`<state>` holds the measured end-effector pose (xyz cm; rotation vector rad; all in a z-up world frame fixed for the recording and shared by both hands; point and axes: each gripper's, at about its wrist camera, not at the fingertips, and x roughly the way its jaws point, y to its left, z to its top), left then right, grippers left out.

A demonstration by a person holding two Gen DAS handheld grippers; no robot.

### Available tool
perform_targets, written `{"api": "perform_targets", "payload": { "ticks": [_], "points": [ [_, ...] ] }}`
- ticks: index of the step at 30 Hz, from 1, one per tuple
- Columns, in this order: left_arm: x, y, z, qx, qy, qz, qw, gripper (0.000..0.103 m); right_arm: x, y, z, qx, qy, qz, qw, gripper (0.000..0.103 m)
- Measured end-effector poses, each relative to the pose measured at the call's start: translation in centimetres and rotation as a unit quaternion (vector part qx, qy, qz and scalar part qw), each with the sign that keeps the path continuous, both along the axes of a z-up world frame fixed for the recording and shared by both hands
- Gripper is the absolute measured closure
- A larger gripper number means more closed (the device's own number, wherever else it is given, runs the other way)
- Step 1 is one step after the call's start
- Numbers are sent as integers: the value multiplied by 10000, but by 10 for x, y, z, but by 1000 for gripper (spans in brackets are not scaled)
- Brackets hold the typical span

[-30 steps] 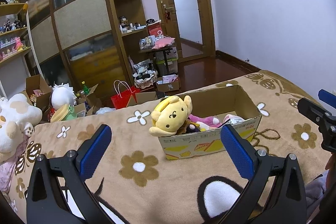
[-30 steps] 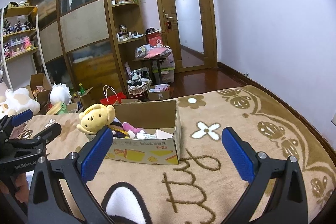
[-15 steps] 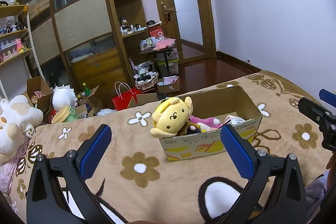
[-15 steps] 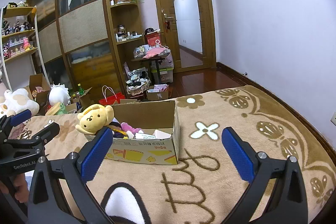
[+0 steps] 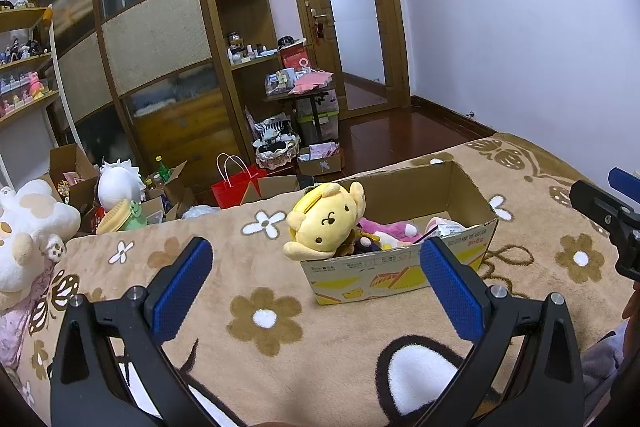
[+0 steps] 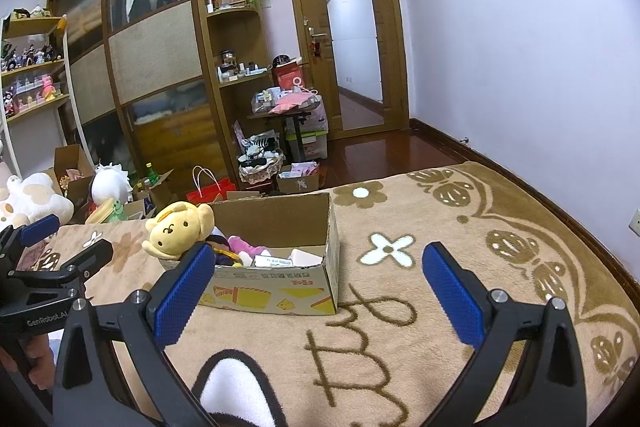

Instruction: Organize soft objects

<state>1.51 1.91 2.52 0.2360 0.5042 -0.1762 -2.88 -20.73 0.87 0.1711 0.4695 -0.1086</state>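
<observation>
Resting on the tan flowered blanket of the bed, the cardboard box lies just ahead of the left tool and ahead-left of the right tool, with bare blanket all round it and its far rim near the bed's far edge. Both tools hover empty with jaws spread wide, while the yellow plush dog slumps over the box's left end, other soft toys heaped inside beside it. Compared with a second ago, both views have barely shifted and the plush and box lie as they did.
</observation>
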Motion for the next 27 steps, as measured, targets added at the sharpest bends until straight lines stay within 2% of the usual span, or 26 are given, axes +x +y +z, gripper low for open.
{"api": "perform_targets", "payload": {
  "ticks": [27],
  "points": [
    [-6, -4, -2, 37, 15, -53, 10000, 0, 0, -1, 0, -2, 0, -8, 10000, 0]
  ]
}}
